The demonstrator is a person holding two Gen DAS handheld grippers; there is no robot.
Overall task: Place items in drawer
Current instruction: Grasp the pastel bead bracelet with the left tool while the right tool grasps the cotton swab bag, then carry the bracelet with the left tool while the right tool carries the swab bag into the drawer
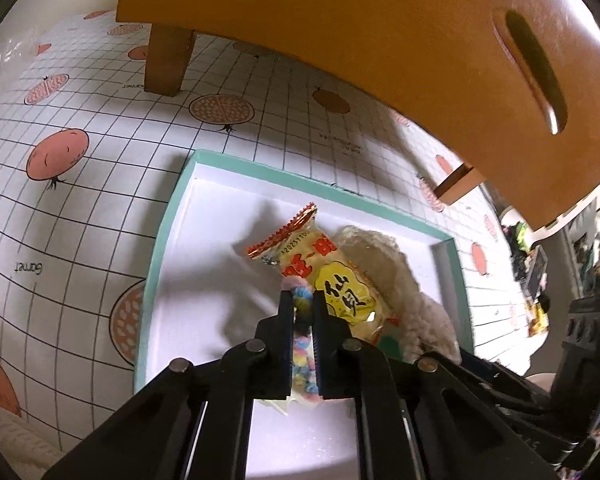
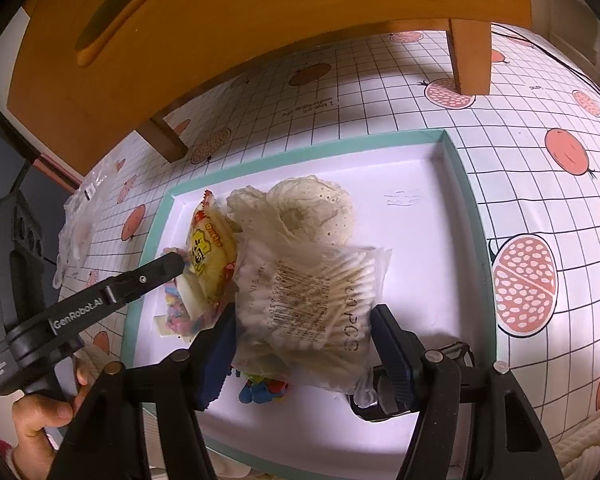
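Note:
A teal-rimmed white tray [image 1: 156, 264] [image 2: 464, 200] holds the items. My left gripper [image 1: 302, 296] [image 2: 176, 262] is shut on a small clear packet of pastel beads [image 1: 302, 360] [image 2: 176, 312], low over the tray's left part. Beside it lie a yellow snack packet [image 1: 340, 280] [image 2: 208, 248] and a cream netted cloth [image 1: 404, 280] [image 2: 308, 208]. My right gripper [image 2: 304, 340] is shut on a clear bag of cotton swabs [image 2: 312, 288], one pad on each side. The orange wooden drawer front with its slot handle [image 1: 532, 76] [image 2: 128, 4] hangs over the far side.
The drawer unit stands on wooden legs [image 1: 168, 64] [image 2: 470, 60] on a checked cloth printed with fruit. Small bright pieces [image 2: 264, 388] and a black object [image 2: 364, 404] lie in the tray under the swab bag. A crumpled clear bag [image 2: 76, 220] lies left of the tray.

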